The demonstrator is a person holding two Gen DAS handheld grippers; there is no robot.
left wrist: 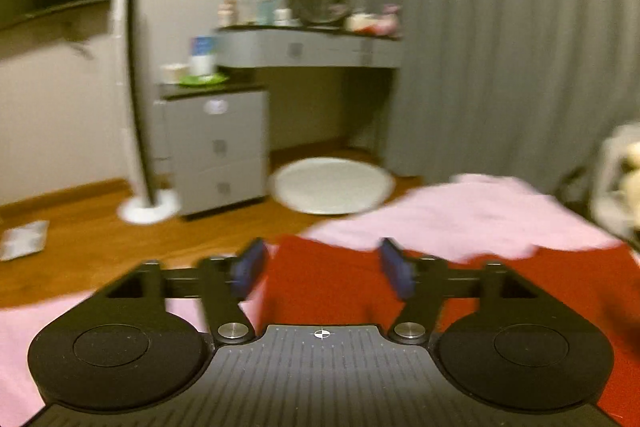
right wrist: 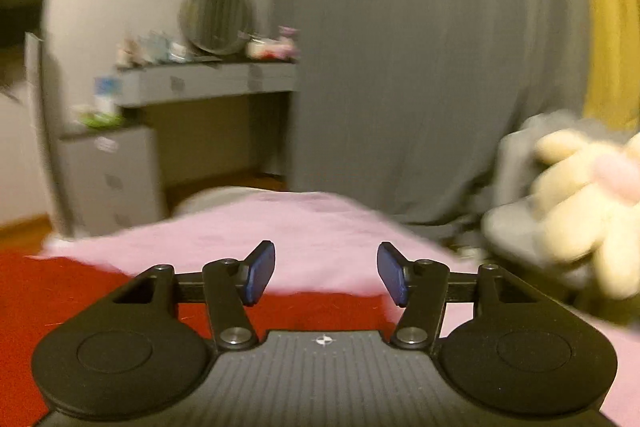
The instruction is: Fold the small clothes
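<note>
Nearest both cameras, each claw stands open with nothing between its blue pads; the left claw (left wrist: 324,269) hangs over the red cloth (left wrist: 332,287), the right claw (right wrist: 326,273) over the seam where red meets pink; neither pad touches fabric, as far as the blur lets me tell.

Just beyond lies the pink garment (right wrist: 312,231), spread flat across the red cloth on what looks like a bed; its near edge runs under the right claw and, in the left view, past the left claw on its right side.

I judge it light, soft and limp; it will sag and drag unless pinched firmly; corners or hem edges make the best holds, one per claw, so the fold lifts evenly.

Farther right sits a plush toy (right wrist: 580,203); beyond, a grey dresser (left wrist: 312,47), curtain (left wrist: 500,27) and wooden floor (left wrist: 80,235).
</note>
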